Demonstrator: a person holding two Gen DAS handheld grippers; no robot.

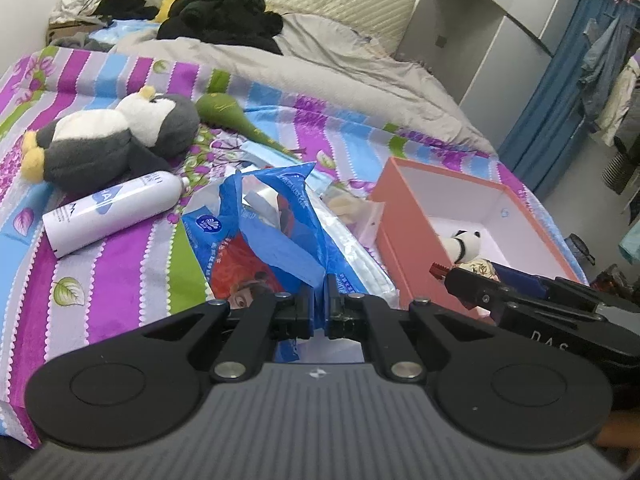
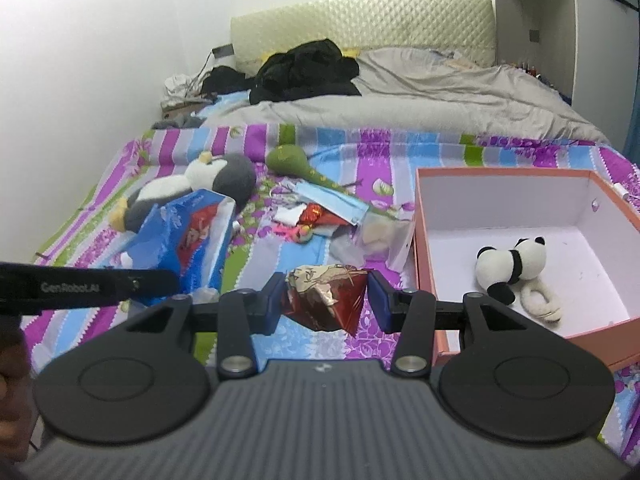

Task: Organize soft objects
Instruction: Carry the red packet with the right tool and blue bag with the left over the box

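Observation:
My left gripper (image 1: 319, 294) is shut on the edge of a blue plastic tissue pack (image 1: 276, 228), which hangs lifted over the striped bedspread; the same tissue pack (image 2: 188, 236) shows in the right wrist view. My right gripper (image 2: 325, 298) is shut on a red and beige crinkled soft pouch (image 2: 326, 294), held above the bed just left of the pink box (image 2: 424, 264). A small panda plush (image 2: 510, 266) lies inside that box. A grey and white penguin plush (image 1: 108, 136) and a green soft toy (image 1: 232, 118) lie farther back on the bed.
A white bottle (image 1: 112, 212) lies beside the penguin. A face mask (image 2: 332, 202), wrappers and small bits litter the bed's middle. A grey duvet (image 2: 420, 96) and black clothes (image 2: 304, 68) cover the head end. A wardrobe (image 1: 492, 36) and hanging clothes (image 1: 608, 68) stand to the right.

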